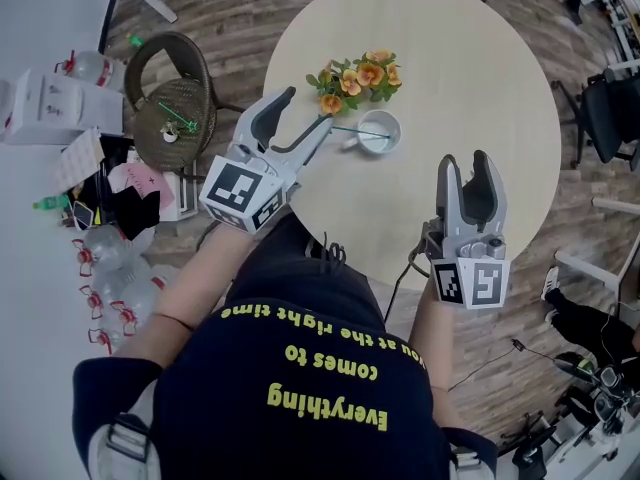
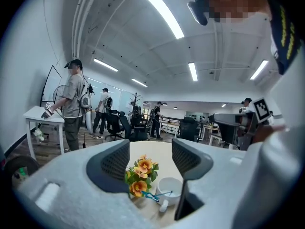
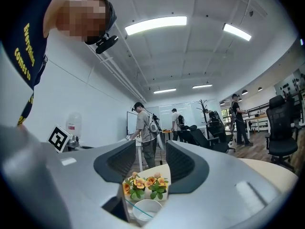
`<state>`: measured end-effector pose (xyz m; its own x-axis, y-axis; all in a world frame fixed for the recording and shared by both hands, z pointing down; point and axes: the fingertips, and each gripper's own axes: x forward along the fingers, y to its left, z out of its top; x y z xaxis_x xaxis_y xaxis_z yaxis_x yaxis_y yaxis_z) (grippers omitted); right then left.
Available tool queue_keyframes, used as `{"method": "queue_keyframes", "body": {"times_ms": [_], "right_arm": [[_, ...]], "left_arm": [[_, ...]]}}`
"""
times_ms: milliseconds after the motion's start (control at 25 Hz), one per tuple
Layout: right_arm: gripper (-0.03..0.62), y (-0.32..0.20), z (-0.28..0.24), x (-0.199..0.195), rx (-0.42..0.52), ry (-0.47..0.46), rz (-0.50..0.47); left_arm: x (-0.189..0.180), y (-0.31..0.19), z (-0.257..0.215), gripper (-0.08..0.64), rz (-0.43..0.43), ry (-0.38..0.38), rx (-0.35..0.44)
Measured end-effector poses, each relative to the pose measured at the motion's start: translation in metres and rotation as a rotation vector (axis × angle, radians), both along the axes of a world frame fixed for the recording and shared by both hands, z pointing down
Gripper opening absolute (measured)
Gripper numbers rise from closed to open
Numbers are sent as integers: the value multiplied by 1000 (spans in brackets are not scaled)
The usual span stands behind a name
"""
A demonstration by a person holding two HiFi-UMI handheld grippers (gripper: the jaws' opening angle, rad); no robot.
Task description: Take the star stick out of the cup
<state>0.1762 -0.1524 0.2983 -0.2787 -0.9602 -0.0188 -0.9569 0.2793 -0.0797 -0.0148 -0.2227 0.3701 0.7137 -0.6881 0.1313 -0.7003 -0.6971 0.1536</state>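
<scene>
On table (image 1: pixel 480 68), 12 o'clock: cup (image 1: pixel 380 132) w/ star stick (image 1: pixel 358 130) — approach step, prob. Left gripper (image 1: pixel 308 108) & right gripper (image 1: pixel 466 160) both spread, empty — next, pinch stick's 9 o'clock end.

The head view looks steeply down from above the person's shoulders onto the round surface (image 1: pixel 450 98), seeing both tools from behind. The left gripper view rides on the left hand-held gripper (image 1: pixel 308 108) and faces almost level along its jaws across the surface, close to the white cup (image 1: pixel 379 131) and the orange flowers (image 1: pixel 355 78). The right gripper view rides on the right hand-held gripper (image 1: pixel 464 160) and looks level from farther back, near the surface's edge. All three views share the cup and flowers, which the two gripper views see low between their own jaws.
</scene>
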Motion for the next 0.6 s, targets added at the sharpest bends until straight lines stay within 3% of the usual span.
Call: {"method": "queue_keyframes", "body": {"times_ms": [600], "right_arm": [[206, -3, 34, -10, -81, -4, -44]], "left_arm": [[6, -7, 56, 276, -11, -22, -136]]}}
